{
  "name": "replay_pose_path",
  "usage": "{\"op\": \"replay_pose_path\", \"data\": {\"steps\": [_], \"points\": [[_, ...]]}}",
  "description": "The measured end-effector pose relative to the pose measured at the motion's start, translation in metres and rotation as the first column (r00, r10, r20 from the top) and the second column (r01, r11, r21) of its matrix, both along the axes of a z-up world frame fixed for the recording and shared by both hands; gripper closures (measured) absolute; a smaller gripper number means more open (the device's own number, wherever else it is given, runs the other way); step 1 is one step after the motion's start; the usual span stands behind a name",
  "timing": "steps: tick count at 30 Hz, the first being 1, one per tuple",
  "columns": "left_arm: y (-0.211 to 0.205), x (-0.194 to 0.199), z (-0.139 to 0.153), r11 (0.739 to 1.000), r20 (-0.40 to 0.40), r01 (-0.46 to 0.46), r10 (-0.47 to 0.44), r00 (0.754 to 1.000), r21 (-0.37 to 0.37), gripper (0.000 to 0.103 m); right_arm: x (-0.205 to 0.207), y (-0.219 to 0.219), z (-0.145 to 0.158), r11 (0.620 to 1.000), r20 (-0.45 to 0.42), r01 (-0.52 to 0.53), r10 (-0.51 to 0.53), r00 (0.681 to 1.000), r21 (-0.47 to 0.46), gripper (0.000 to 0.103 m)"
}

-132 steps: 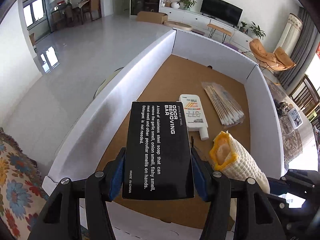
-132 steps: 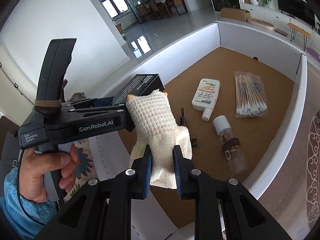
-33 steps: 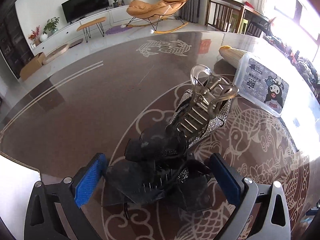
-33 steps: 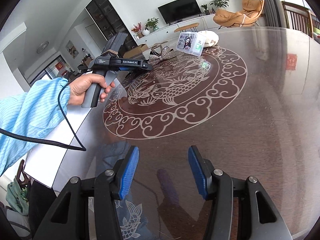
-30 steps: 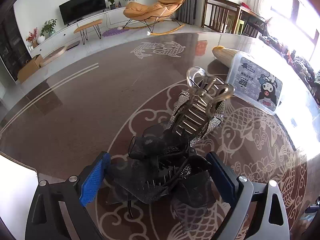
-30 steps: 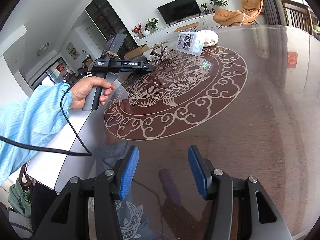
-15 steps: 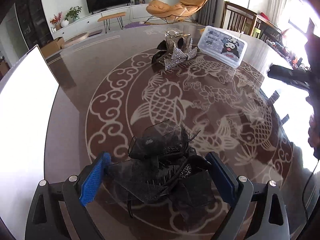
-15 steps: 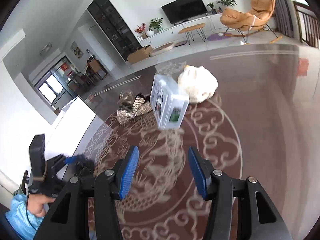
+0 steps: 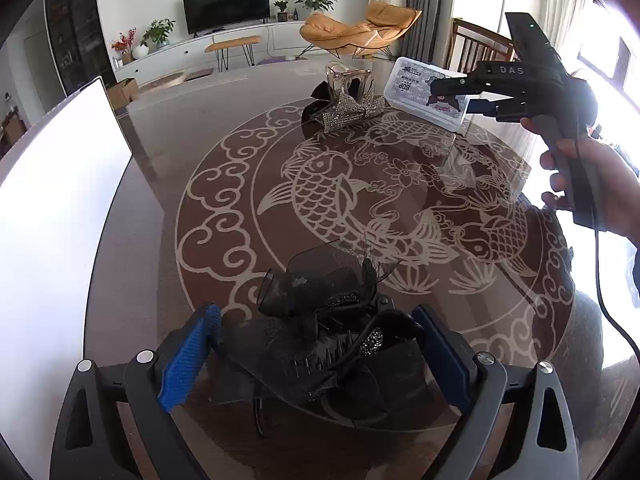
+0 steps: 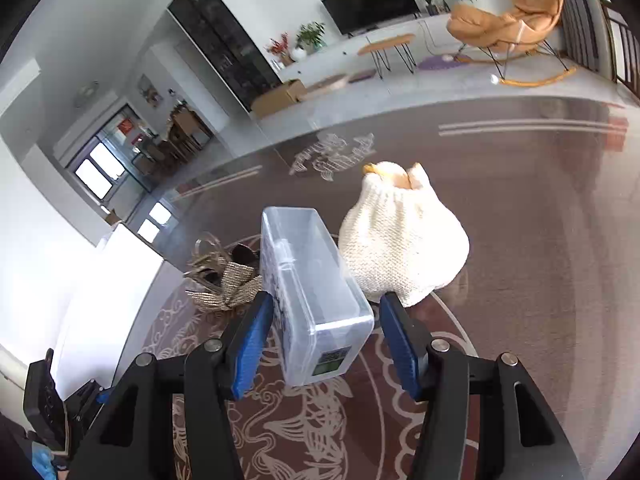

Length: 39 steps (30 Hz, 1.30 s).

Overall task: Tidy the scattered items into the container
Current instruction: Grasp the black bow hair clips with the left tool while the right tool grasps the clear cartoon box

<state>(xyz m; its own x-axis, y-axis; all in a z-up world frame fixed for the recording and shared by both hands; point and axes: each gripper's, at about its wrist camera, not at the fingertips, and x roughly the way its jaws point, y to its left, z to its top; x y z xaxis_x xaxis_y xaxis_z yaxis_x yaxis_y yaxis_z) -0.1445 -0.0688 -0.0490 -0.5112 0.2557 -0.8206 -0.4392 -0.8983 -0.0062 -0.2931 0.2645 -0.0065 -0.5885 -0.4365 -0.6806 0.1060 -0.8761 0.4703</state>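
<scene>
Clear box [image 10: 316, 296] between gripper [image 10: 326, 344] pads

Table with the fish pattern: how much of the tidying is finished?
Done: unclear, the inside of the white container is out of view. In hand: the left gripper clamps a black hair bow between its fingers. The right gripper has just been opening and straddles the clear box without gripping it. Left: that box, the knitted pouch and the glittery hair clip, all on the table.
</scene>
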Motion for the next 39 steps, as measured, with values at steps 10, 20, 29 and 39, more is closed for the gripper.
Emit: {"op": "replay_pose_path", "data": {"steps": [10, 20, 29, 39], "points": [[-0.010, 0.036, 0.004, 0.998, 0.043, -0.001, -0.001, 0.999, 0.056, 0.006, 0.124, 0.011, -0.024, 0.894, 0.211, 0.070, 0.028, 0.977, -0.442, 0.070], [-0.025, 0.067, 0.015, 0.994, -0.024, 0.078, -0.076, 0.997, 0.080, 0.005, 0.240, 0.001, 0.014, 0.967, -0.036, 0.097, -0.091, 0.995, 0.237, 0.043], [-0.023, 0.069, 0.012, 0.996, -0.051, 0.088, -0.088, 0.995, -0.003, 0.005, 0.236, -0.014, 0.016, 0.953, -0.079, 0.073, -0.052, 0.995, 0.293, 0.043], [-0.021, 0.069, 0.002, 0.999, -0.057, -0.002, 0.000, 0.998, -0.045, 0.005, 0.204, -0.037, 0.012, 0.938, -0.033, 0.088, -0.082, 0.996, 0.337, 0.042]]}}
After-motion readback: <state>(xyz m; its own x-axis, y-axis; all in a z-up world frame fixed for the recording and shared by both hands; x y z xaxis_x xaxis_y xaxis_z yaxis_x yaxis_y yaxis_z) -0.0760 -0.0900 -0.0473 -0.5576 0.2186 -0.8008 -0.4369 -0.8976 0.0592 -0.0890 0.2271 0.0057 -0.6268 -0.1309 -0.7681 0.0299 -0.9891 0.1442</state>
